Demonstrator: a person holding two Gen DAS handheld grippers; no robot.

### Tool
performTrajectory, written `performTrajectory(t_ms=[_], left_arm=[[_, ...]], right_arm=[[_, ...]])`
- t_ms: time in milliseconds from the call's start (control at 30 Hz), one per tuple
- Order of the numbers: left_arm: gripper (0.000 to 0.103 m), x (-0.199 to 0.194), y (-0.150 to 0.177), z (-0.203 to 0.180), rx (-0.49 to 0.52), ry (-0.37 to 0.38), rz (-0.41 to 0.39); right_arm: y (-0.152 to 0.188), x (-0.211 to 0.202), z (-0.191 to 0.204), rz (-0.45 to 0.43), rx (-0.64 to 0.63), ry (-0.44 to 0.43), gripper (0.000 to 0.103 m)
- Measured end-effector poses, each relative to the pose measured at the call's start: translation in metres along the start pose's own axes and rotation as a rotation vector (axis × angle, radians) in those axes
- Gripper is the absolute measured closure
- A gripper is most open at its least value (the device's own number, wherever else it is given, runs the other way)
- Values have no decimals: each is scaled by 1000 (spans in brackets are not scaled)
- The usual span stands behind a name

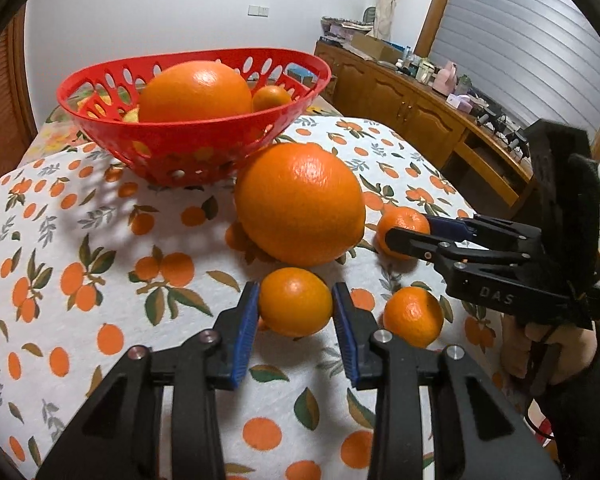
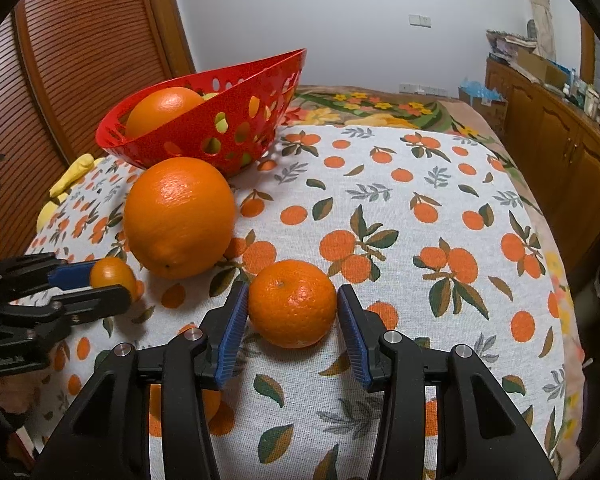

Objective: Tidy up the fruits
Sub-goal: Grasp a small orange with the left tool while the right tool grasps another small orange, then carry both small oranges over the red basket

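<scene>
A red perforated basket (image 1: 196, 140) (image 2: 236, 92) stands at the back of the table with a big orange (image 1: 194, 92) and a small one (image 1: 271, 97) inside. Another big orange (image 1: 300, 204) (image 2: 179, 218) lies on the cloth in front of it. My left gripper (image 1: 295, 305) (image 2: 112, 280) has its blue pads against the sides of a small smooth orange (image 1: 295, 301) (image 2: 113, 274). My right gripper (image 2: 292, 307) (image 1: 410, 226) straddles a mandarin (image 2: 293, 304) (image 1: 404, 224), its pads at or just off the skin. A third mandarin (image 1: 413, 316) lies loose beside the left gripper.
The table carries a white cloth printed with oranges (image 2: 420, 208). A yellow object (image 2: 66, 184) lies at its left edge. A wooden sideboard with clutter (image 1: 420, 96) stands to the right, a slatted wooden door (image 2: 80, 60) to the left.
</scene>
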State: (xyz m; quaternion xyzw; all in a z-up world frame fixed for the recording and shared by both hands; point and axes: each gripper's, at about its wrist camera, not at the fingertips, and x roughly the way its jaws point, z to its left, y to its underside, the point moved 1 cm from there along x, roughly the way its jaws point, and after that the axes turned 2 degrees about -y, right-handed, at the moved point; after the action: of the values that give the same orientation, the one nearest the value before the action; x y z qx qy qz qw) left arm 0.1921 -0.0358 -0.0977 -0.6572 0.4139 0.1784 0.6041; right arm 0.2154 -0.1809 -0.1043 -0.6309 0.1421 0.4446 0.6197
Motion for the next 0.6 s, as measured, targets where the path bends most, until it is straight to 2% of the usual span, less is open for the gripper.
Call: performTrajectory(t_ms=[267, 600], left_arm=[[69, -21, -4, 7, -5, -13, -39], [69, -48, -13, 9, -7, -20, -105]], right_arm=[[-1, -7, 7, -23, -42, 31, 60], [-23, -46, 24, -108, -65, -12, 60]])
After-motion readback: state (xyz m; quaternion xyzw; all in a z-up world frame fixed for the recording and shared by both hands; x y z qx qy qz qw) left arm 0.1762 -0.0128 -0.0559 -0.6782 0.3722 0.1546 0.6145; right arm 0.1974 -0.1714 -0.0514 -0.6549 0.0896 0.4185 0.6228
